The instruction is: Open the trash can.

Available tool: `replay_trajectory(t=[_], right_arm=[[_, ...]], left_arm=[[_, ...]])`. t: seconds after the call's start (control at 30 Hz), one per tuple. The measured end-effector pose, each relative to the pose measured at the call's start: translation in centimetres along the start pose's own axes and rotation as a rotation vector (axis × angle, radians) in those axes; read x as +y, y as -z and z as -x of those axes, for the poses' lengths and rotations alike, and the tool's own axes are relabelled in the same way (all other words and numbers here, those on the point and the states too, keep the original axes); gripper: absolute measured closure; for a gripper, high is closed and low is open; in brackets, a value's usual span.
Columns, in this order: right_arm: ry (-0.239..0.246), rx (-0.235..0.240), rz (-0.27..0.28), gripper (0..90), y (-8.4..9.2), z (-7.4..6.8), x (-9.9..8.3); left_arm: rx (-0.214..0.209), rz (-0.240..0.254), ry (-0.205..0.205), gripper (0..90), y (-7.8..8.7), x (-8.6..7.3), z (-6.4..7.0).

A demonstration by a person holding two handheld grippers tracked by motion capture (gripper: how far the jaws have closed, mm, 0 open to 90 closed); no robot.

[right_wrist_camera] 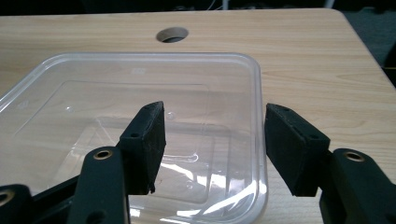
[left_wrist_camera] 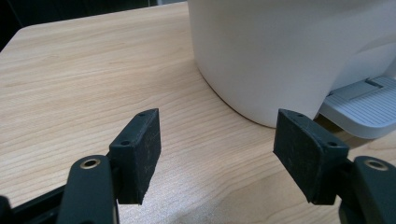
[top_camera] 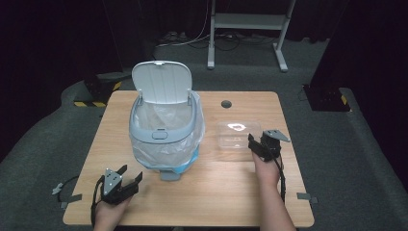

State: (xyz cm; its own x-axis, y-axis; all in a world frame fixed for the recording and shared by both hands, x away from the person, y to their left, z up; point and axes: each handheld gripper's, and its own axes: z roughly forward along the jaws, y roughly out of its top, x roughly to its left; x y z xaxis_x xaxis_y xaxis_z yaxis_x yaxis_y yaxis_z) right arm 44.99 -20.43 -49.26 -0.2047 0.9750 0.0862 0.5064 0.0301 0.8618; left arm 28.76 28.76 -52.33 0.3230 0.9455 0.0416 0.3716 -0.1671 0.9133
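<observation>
Clear square plastic container (right_wrist_camera: 135, 135) near table's right side, empty, not yet gripped or lifted. Beside it, grey pedal bin (top_camera: 163, 130), lid up, liner in, ready. Right gripper (right_wrist_camera: 212, 144) astride container's right wall, jaws apart, not pressing. Left gripper (left_wrist_camera: 217, 149) idle near bin's base, jaws apart, empty.

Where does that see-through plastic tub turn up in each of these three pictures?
High view: the clear tub lies right of centre, just ahead of the right gripper.
Left gripper view: not in it.
Right gripper view: the tub spreads across the left and middle, its right wall between the jaws.
Shared landmark: the round table hole beyond it.
</observation>
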Motion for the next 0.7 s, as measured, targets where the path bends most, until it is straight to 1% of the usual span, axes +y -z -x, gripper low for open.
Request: replay_trajectory(t=[0.07,0.1,0.13,0.17,0.2,0.27,0.33,0.43,0.5,0.57,0.7], right_arm=[[0.016,0.013,-0.007,40.5,0.3,-0.2,-0.1],[0.033,0.023,-0.012,40.9,0.4,-0.3,-0.1],[0.036,0.034,-0.02,41.5,0.6,-0.5,-0.1],[0.049,0.046,-0.024,42.0,0.9,-0.6,-0.2],[0.073,0.058,-0.025,42.3,1.2,-0.9,-0.4],[0.096,0.068,-0.023,42.9,1.7,-1.4,-0.7],[0.091,0.082,-0.021,43.5,2.3,-1.8,-1.1],[0.104,0.098,-0.016,45.5,3.1,-2.5,-1.7],[0.127,0.114,-0.017,47.2,3.8,-3.1,-2.1],[0.153,0.111,-0.014,47.3,4.4,-3.7,-2.4],[0.183,0.134,-0.018,48.1,5.6,-4.7,-3.1]], left_arm=[[0.002,0.001,-0.008,32.1,0.0,0.0,0.1],[0.001,-0.001,-0.016,32.2,0.0,0.0,0.1],[0.002,0.003,-0.021,32.2,0.0,0.0,0.2],[0.003,0.004,-0.023,32.3,0.1,0.0,0.3],[0.004,0.006,-0.026,32.5,0.1,0.0,0.3],[0.007,0.009,-0.03,32.9,0.2,0.0,0.3],[0.007,0.005,-0.025,33.1,0.2,0.0,0.3],[0.007,0.005,-0.027,32.9,0.2,0.0,0.4],[0.008,0.006,-0.03,32.9,0.2,0.0,0.5],[0.009,0.005,-0.031,32.9,0.2,0.0,0.5],[0.009,0.011,-0.035,32.9,0.2,-0.1,0.6]])
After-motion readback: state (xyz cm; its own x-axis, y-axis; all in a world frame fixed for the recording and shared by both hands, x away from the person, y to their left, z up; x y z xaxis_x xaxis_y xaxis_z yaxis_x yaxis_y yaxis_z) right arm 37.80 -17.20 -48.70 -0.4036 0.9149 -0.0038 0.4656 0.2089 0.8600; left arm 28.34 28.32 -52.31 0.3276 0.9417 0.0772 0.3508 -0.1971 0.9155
